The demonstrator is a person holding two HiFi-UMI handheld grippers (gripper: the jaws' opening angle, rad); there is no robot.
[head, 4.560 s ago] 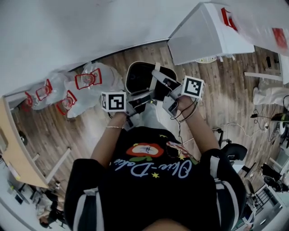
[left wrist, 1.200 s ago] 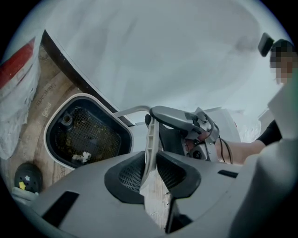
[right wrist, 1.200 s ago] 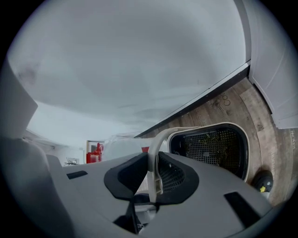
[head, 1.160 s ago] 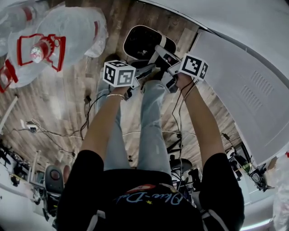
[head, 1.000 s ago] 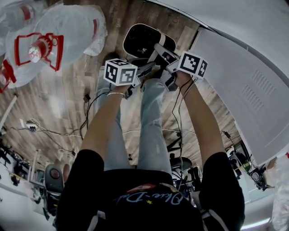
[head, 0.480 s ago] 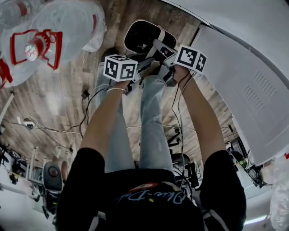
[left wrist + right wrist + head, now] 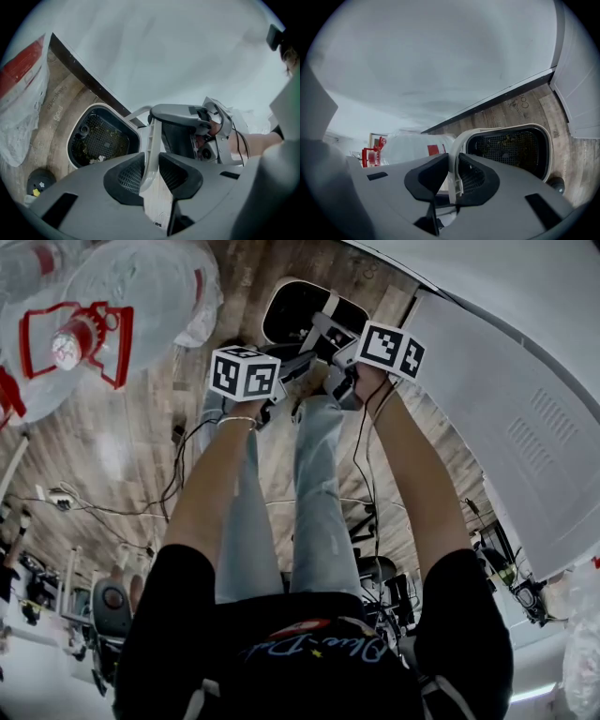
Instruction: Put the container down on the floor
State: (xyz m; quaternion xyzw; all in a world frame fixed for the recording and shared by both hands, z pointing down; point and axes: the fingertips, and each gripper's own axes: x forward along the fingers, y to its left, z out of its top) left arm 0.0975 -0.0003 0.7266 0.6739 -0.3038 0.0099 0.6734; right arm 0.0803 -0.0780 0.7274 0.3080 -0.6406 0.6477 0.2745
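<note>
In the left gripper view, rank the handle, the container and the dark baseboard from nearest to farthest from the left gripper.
1. Handle: between the jaws of the left gripper, which have just been opening.
2. Container: on the floor, ahead and to the left.
3. Baseboard: behind the container, along the wall.

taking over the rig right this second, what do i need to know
Left gripper: jaws have just been opening; the container's handle stands between them, not clamped.
Right gripper: shut on the same handle.
Container: upright, and it looks set down on the wooden floor by the wall.
Done: the lowering, as far as the views show.
Left: open the right gripper and draw both grippers clear of the handle.
</note>
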